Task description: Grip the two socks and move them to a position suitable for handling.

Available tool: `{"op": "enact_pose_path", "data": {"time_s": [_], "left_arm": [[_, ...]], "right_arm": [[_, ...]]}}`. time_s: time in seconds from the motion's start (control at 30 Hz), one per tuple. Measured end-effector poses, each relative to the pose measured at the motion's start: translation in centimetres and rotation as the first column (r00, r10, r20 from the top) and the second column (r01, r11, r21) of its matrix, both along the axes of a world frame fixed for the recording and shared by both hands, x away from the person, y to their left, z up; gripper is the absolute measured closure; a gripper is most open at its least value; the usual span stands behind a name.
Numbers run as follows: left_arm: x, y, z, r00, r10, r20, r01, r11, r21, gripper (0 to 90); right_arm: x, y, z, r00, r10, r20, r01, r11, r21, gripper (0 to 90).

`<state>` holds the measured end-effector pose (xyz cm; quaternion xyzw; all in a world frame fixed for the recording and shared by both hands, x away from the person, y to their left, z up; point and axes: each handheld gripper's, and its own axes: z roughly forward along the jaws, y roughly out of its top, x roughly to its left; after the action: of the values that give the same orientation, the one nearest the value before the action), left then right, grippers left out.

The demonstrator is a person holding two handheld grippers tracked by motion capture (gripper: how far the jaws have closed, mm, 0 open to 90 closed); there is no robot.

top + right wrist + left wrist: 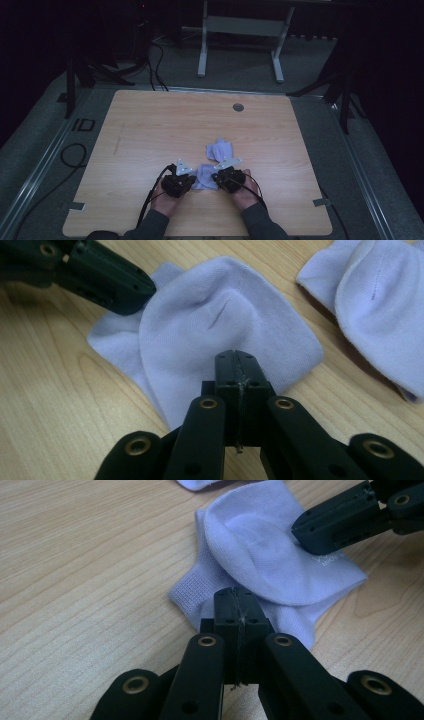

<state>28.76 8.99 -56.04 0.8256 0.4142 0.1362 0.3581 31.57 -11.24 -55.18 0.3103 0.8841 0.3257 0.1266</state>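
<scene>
Two pale lilac socks lie on the wooden desk [150,130], both toward its near edge and a little right of the middle. The nearer sock [204,176] sits folded over on itself between the two tools; the second sock [220,149] rests just beyond it, slightly farther and to the right, close by, though the pictures do not settle whether the two touch.

The left tool [187,181] comes in from the near left, its jaws pressed together — in the left gripper view [235,597] the tips meet with no gap, pinching the ribbed cuff edge of the nearer sock [260,555] where it lies on the wood. The right tool [220,177] comes in from the near right, and its jaws are likewise closed tight; the right gripper view [236,360] shows them shut over the near edge of the folded sock [220,315], whose upper layer bulges with a small crease. The second sock [370,305] lies beyond, at the upper right of that view.

Each tool's tip reaches the sock from an opposite side — the right tool [345,522] touching its far corner in the left gripper view, the left tool [107,277] at the sock's other end in the right gripper view.
</scene>
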Motion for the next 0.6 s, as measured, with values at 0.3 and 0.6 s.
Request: {"op": "enact_pose_path", "data": {"time_s": [0.3,0.6], "left_arm": [[-0.1,-0.1,0.0,1.0,0.006,0.005,-0.006,1.0,-0.001,89.7],[-0.1,-0.1,-0.1,0.9999,0.009,0.012,-0.009,1.0,0.003,89.7]], "right_arm": [[1.4,1.5,1.7,0.9997,-0.001,0.023,0.001,0.9996,0.03,74.5],[3.3,3.1,2.1,0.9992,-0.039,-0.008,0.039,0.9965,0.074,59.1]]}}
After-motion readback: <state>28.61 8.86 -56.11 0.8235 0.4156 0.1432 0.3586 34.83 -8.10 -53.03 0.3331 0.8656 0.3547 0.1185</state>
